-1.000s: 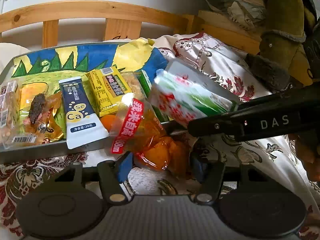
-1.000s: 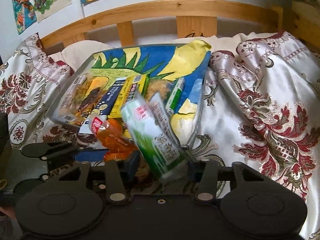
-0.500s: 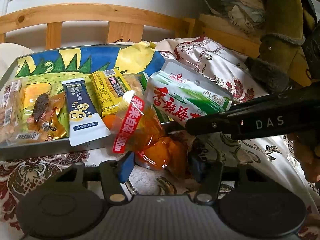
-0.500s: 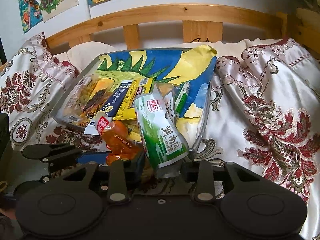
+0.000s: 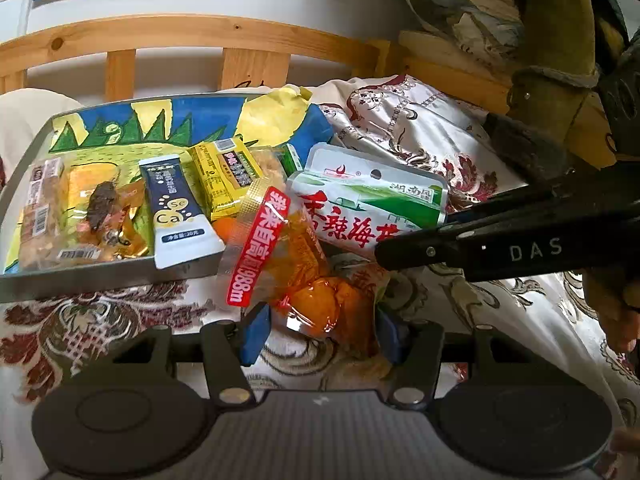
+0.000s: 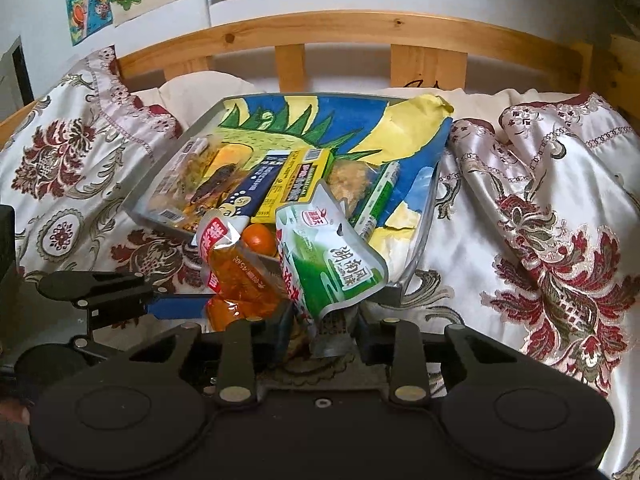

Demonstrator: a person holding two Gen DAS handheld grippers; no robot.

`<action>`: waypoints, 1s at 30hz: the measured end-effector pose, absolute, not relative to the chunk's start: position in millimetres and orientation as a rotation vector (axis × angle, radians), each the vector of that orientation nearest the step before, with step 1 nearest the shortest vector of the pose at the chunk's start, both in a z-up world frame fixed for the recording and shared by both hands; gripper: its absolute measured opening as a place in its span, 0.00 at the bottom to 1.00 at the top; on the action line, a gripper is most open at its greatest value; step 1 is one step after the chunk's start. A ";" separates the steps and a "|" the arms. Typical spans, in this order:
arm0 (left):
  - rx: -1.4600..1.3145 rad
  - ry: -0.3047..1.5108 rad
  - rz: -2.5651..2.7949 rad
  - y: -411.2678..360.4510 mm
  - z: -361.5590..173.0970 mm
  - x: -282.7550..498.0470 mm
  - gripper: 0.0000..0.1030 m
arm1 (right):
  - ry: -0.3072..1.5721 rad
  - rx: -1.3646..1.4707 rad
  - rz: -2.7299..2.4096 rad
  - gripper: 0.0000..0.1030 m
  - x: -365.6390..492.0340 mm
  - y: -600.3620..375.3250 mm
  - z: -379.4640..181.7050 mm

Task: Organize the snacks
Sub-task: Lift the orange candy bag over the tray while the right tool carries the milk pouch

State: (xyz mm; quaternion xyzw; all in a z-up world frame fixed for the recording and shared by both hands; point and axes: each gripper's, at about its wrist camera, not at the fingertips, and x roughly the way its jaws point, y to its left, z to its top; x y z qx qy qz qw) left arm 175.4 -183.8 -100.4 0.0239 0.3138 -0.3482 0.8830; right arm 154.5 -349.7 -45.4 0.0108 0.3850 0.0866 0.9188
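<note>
While both grippers work at the near edge of the tray [image 5: 76,276], each has a snack pkg between its jaws, and both sets of jaws are closing. The left gripper [image 5: 320,330] has the orange pouch [image 5: 308,280] w/ the red label between its blue pads; the pouch's lower end fills the gap and touches both pads, its upper end leaning over the tray's near rim. The right gripper [image 6: 320,336] has the bottom of the green-and-white packet [image 6: 332,264] between its fingers, the packet standing up and tilted over the tray's near right corner; in the left wrist view its black fingers cross in front of that packet [image 5: 372,208]. The two pkgs sit just beside each other, touching approx. at their lower ends. Inside the tray, which is lined w/ a blue, yellow and green drawing, lie a dark blue Ca sachet [image 5: 176,212], a yellow box [image 5: 228,176], a clear pack of brown snacks [image 5: 80,216] at the left, and a green stick pkg [image 6: 380,196] toward the right. The tray rests on a floral bedspread [image 6: 560,240] in front of a wooden headboard [image 6: 360,28].
</note>
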 end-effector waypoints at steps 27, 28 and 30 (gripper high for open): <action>-0.033 0.697 -0.628 -162.2 -96.1 161.7 0.58 | 0.788 0.054 0.076 0.37 166.6 -353.3 -59.4; -0.037 0.696 -0.624 -161.1 -94.9 160.7 0.58 | 0.767 0.024 0.078 0.35 164.5 -349.5 -56.0; -0.043 0.693 -0.616 -158.7 -92.1 158.1 0.58 | 0.740 -0.010 0.088 0.33 160.7 -342.6 -51.3</action>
